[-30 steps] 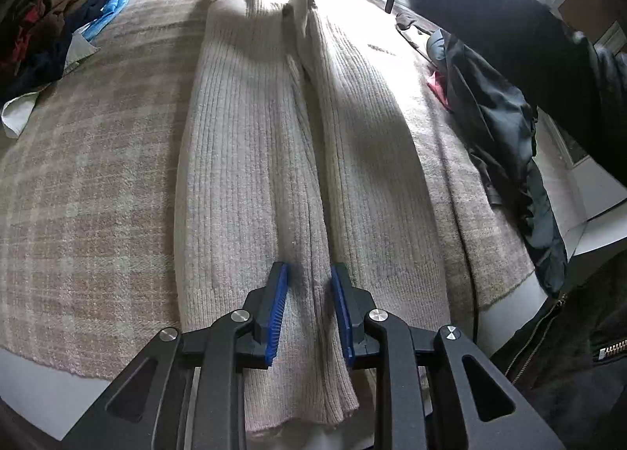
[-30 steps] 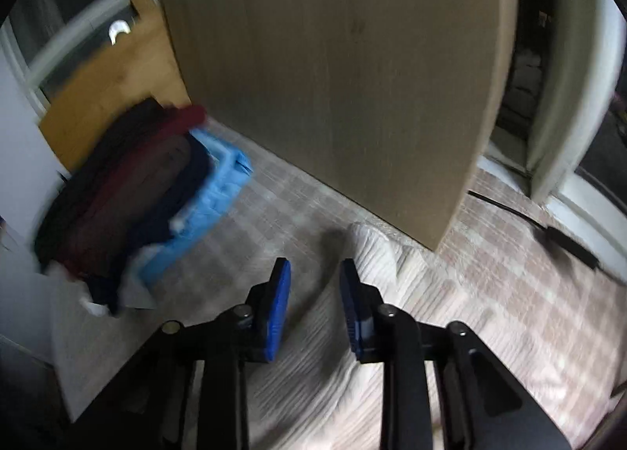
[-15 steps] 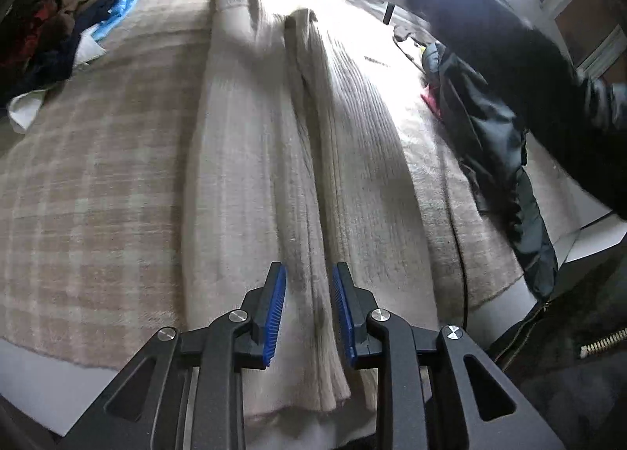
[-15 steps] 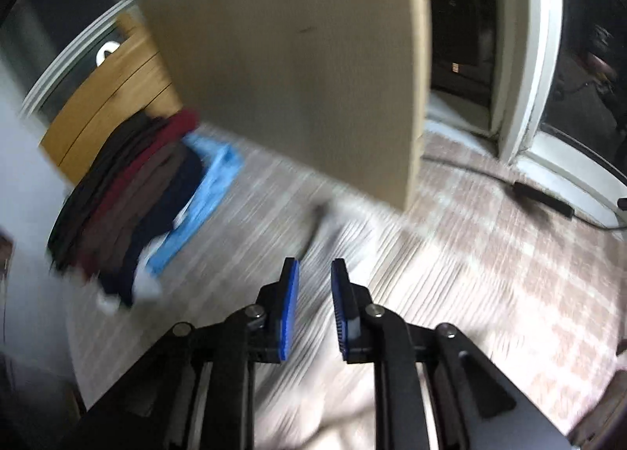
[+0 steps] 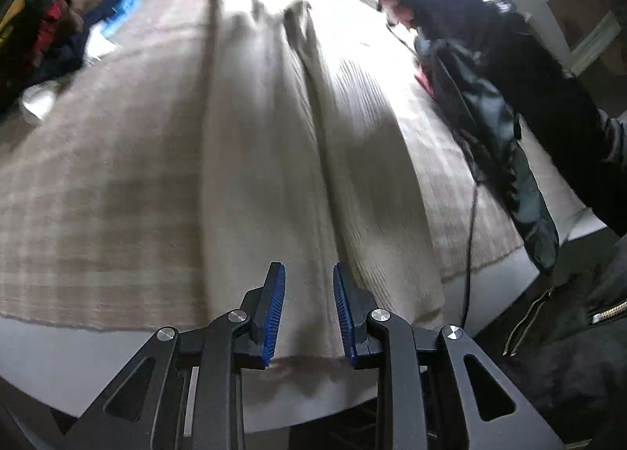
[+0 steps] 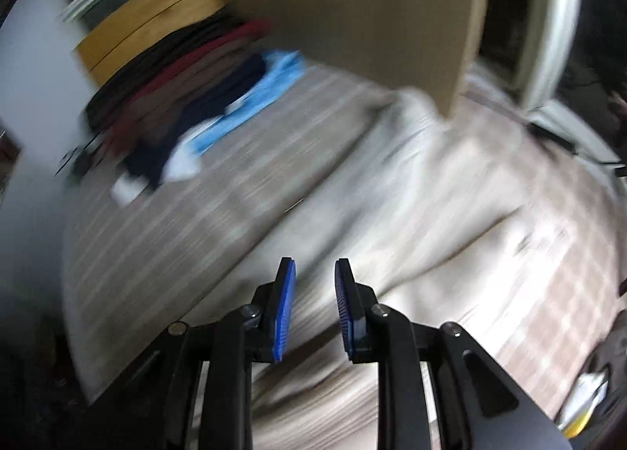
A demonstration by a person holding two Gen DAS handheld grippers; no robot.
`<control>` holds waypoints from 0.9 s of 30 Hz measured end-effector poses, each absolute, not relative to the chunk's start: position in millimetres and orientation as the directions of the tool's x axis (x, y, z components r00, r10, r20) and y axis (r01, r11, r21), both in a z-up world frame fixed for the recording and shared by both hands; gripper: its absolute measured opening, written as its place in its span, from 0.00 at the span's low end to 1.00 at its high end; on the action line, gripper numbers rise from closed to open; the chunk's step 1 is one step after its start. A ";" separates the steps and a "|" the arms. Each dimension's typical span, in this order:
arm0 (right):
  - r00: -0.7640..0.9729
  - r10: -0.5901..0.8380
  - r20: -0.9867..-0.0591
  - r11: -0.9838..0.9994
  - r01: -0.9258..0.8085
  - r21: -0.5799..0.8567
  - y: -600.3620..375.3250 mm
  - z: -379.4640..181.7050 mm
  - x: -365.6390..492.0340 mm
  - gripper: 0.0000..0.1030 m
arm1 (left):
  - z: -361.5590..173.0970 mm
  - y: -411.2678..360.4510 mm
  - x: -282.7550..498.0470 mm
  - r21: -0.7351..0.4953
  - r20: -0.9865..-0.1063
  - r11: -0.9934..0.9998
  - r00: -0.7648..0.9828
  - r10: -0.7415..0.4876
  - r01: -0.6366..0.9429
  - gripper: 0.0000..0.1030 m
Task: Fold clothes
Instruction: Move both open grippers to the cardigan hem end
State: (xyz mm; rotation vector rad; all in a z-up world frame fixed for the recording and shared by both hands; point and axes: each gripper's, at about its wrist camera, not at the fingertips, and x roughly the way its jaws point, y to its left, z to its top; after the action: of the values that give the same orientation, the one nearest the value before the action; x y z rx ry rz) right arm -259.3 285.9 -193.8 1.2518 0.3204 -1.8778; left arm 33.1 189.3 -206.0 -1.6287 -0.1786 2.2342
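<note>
Checked beige blanket (image 5: 98, 183) covers the bed, and the cream ribbed sweater (image 5: 258, 160) lies lengthwise on it, both sleeves folded in so that 2 long panels meet along a middle seam. Its hem hangs just over the near edge, right under the left tool (image 5: 308, 309); its collar end lies at the far side of the bed, with the person's other arm above it.

Risks, as I judge them from this layout:

1. The sweater is long and loosely knit. If only 1 end is lifted for the next fold, the tucked sleeves could slide out and the panels could skew.
2. A black jacket (image 5: 505, 160) and a thin dark cable (image 5: 470, 215) lie just beside the sweater's right edge. A sweeping fold could snag either and drag it in.
3. A pile of dark, red and blue clothes (image 6: 176, 109) sits near the far corner, well apart from the sweater, so it is a small threat unless the right tool (image 6: 314, 305) swings wide.
4. Both views are blurred, so a hasty pinch could catch blanket along with knit.

The left tool's jaws are parted with a clear gap and hold nothing; the hem lies between and below them. The right tool's jaws are likewise parted and empty, over sweater and blanket.
</note>
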 end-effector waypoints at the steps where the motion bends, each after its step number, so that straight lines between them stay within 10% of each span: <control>1: -0.136 -0.483 -0.865 -0.600 0.771 0.214 281.3 -201.3 -246.9 0.20 | -208.6 193.3 35.3 -0.318 -0.884 -0.919 -0.276 0.377 -0.234 0.25; 3: -0.148 -0.418 -0.896 -0.585 0.798 0.141 272.1 -221.9 -233.3 0.21 | -209.9 200.5 39.0 -0.322 -0.873 -0.910 -0.291 0.392 -0.261 0.38; 10: -0.204 -0.475 -0.856 -0.649 0.738 0.184 300.7 -180.9 -214.2 0.22 | -172.9 179.7 55.1 -0.267 -0.888 -0.915 -0.292 0.355 -0.301 0.34; 13: -0.269 -0.500 -0.823 -0.701 0.683 0.202 345.1 -152.0 -186.4 0.41 | -161.7 145.9 53.0 -0.235 -0.896 -0.928 -0.304 0.323 -0.290 0.34; 27: -0.402 -0.300 -0.865 -0.954 0.115 0.277 398.0 -209.0 39.0 0.48 | -176.3 125.5 22.4 -0.300 -0.871 -0.837 -0.226 0.436 -0.458 0.40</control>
State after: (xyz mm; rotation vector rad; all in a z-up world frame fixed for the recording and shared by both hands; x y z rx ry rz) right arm 39.0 398.0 -209.0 1.5518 -0.2534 -2.4272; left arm 22.4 125.5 -176.3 -1.4773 0.0257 2.0938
